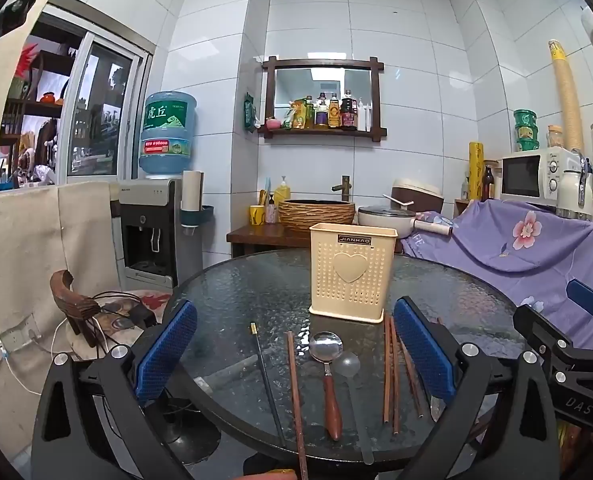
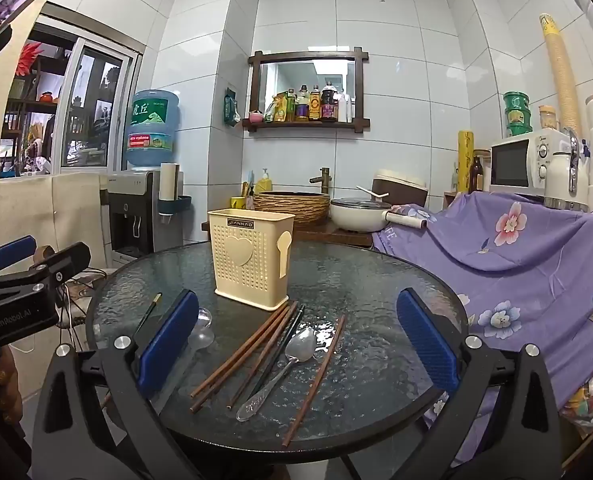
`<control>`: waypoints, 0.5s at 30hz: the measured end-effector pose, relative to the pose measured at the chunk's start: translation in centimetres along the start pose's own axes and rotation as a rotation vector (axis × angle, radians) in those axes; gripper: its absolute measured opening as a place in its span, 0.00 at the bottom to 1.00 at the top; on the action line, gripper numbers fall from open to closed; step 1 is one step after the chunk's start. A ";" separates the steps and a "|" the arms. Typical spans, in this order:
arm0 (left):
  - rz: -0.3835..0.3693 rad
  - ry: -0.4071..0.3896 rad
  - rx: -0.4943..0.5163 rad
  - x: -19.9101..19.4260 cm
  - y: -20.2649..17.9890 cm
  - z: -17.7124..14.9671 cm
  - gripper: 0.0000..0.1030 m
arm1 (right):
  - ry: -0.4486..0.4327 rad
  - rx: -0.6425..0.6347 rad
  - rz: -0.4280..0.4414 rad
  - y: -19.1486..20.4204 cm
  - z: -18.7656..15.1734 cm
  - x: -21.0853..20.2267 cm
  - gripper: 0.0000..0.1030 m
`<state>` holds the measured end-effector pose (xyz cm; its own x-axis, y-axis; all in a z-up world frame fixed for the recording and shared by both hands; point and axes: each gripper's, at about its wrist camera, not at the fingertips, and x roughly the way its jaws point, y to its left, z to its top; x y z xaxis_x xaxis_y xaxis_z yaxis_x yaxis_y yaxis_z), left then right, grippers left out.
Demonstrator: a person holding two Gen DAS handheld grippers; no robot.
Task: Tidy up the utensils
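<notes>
1. While both grippers hang short of the utensils, nothing is held: the left gripper (image 1: 296, 354) has its jaws spread wide with only the table showing between them, and the right gripper (image 2: 296, 344) is spread the same way

2. Taking the cream utensil holder (image 1: 352, 272) as the landmark, it stands upright on the round glass table (image 1: 256, 292), and every utensil lies flat on the glass on the near side of it

3. Just in front of the holder, in the left wrist view, lie a wooden-handled metal spoon (image 1: 328, 376), a clear plastic spoon (image 1: 348, 368), a single brown chopstick (image 1: 296, 396) and a black chopstick (image 1: 266, 376) further to the holder's left

4. At the holder's right corner a bundle of brown chopsticks (image 2: 248, 348) fans toward the near edge, with a steel spoon (image 2: 284, 368) beside it and a lone chopstick (image 2: 316, 376) further right

5. Handling, as a judgement: the chopsticks are light, stiff and thin, likely to roll or skid on the slick glass, so pinch one across its middle, jaws square to its length

6. The spoons look rigid; the steel one is smooth and may slip, so grip the handle near the neck. The clear spoon seems lightest and hardest to see against the glass

7. The holder looks light and could tip if a utensil is pushed against its rim
</notes>
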<state>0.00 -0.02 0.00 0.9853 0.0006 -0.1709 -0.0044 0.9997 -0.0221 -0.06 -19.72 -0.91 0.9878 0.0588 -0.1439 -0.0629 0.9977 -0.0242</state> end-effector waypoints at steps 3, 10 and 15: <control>-0.002 -0.001 0.001 0.0 0.0 0.0 0.94 | -0.003 0.001 0.000 0.0 0.0 0.0 0.95; 0.002 -0.011 0.008 0.1 -0.2 0.0 0.94 | -0.006 0.000 -0.001 -0.1 0.0 -0.2 0.95; 0.002 -0.011 0.011 0.1 -0.2 -0.1 0.94 | -0.007 0.002 -0.001 0.0 0.1 -0.2 0.95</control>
<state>0.12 -0.24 -0.13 0.9871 0.0025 -0.1602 -0.0043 0.9999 -0.0108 -0.18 -19.75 -0.74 0.9889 0.0577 -0.1369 -0.0613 0.9979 -0.0224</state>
